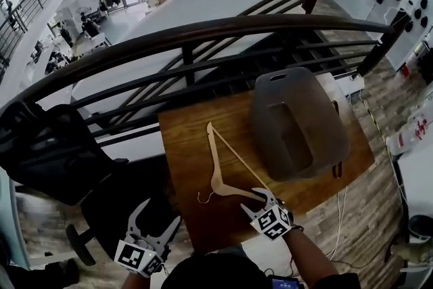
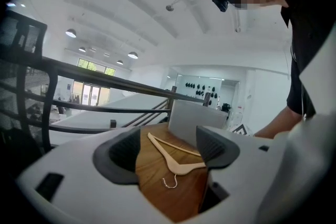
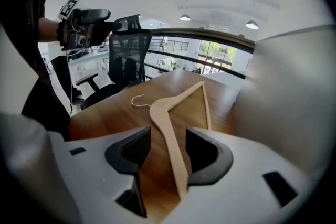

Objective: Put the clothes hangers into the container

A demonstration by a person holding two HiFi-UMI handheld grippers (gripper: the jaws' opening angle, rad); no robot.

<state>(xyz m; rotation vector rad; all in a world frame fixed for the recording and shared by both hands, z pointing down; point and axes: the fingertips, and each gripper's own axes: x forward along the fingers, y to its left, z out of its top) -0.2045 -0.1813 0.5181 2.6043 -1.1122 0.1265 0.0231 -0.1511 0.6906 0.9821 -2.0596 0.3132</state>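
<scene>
My right claw (image 1: 268, 199) stands open around one arm of the wooden hanger (image 1: 226, 169), and its pads do not press the wood. The hanger lies flat on the worktop (image 1: 189, 139), just beside the grey container (image 1: 298, 125). My left claw (image 1: 157, 216) is open and empty, off the worktop's near edge.

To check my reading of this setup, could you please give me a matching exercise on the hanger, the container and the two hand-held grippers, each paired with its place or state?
1. light wooden clothes hanger
2. grey plastic container
3. left hand-held gripper
4. right hand-held gripper

A. jaws apart around one hanger arm
B. lying flat on the brown wooden table
C. jaws apart, nothing between, off the table's near edge
D. standing on the table beyond the hanger

Pairs: 1-B, 2-D, 3-C, 4-A
</scene>
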